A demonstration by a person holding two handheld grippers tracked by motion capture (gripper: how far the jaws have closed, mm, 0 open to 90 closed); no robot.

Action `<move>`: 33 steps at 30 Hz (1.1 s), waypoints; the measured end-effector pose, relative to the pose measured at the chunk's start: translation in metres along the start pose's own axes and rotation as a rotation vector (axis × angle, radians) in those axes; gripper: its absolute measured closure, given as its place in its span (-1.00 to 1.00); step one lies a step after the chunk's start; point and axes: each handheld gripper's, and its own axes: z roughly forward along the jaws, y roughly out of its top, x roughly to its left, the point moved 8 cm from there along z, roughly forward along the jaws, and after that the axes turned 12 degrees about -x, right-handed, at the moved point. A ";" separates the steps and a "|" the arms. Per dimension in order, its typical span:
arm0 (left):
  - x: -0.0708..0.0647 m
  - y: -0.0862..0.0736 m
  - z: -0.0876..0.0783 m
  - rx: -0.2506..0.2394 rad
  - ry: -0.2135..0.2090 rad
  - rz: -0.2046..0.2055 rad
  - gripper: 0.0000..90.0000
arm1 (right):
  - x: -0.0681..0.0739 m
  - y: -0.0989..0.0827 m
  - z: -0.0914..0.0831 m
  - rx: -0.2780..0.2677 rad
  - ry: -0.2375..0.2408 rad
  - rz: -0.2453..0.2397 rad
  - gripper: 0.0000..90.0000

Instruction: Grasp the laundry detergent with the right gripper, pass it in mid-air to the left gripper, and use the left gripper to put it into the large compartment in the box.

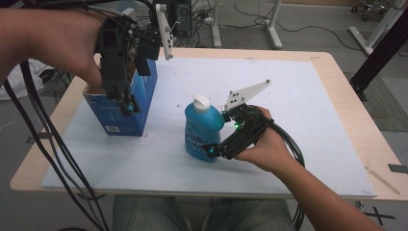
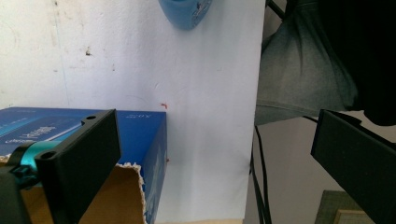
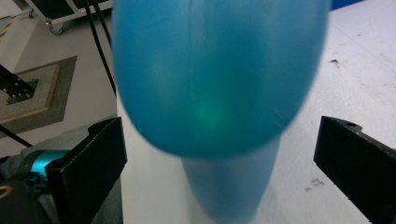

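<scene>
Right gripper [image 1: 211, 144] of mine sits against the blue bottle [image 1: 202, 130], jaws spread wide on either side, gripping nothing. Left of the bottle, my left gripper [image 1: 126, 103] hangs wide open over the blue box [image 1: 144, 103].

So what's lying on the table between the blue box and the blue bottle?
Nothing: in the high view the stretch of white mat between the blue box and the blue bottle is bare, apart from faint specks.

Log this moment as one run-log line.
left gripper: open, over box | right gripper: open, jaws around bottle, no contact seen | bottle: upright on mat
</scene>
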 end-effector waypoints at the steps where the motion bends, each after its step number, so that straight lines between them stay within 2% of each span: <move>1: 0.000 0.000 0.000 0.000 -0.001 -0.001 -0.96 | 0.000 0.000 0.002 -0.004 0.001 0.002 -0.97; 14: -0.002 -0.010 -0.002 0.001 0.005 -0.019 -0.96 | -0.001 -0.003 0.019 -0.017 -0.036 -0.014 -0.96; 27: -0.002 -0.012 -0.003 0.002 0.005 -0.019 -0.96 | -0.002 -0.008 0.026 -0.068 -0.069 -0.001 -0.96; 33: -0.002 -0.013 -0.002 0.005 0.005 -0.020 -0.96 | -0.003 -0.009 0.028 -0.081 -0.081 -0.013 -0.87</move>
